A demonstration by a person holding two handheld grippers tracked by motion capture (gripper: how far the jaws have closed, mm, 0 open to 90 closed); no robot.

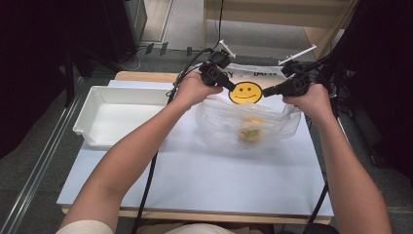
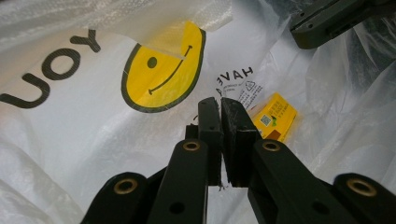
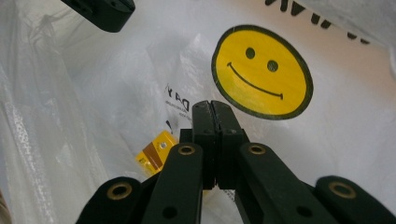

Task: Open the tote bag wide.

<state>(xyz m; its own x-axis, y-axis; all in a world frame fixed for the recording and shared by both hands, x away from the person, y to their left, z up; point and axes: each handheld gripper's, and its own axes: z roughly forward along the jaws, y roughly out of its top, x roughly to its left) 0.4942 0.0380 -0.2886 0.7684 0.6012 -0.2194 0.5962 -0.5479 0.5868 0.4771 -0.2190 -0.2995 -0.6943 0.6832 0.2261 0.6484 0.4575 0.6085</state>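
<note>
- A thin white plastic bag (image 1: 248,119) with a yellow smiley face (image 1: 245,92) lies on the white table (image 1: 195,185), its mouth held up and spread at the far side
- The left gripper (image 1: 229,86) pinches the bag's rim at the left of the smiley; in the left gripper view its jaws stand pressed together, with at most the thin film between them
- The right gripper (image 1: 265,91) holds the rim at the right; in the right gripper view its jaws are fully closed too, and I judge that they clamp the plastic, though the film itself is hard to make out between the pads
- A small yellow packet (image 1: 249,132) already lies inside the bag, seen through the plastic from above and straight down the opening in the left gripper view (image 2: 274,116)
- A white tray (image 1: 104,117) stands at the left of the table, apart from the bag, and nothing shows in it
- My reading: the packing part looks done, with the packet in and the mouth held by both sides; what seems left is to close, lift or set down the bag
</note>
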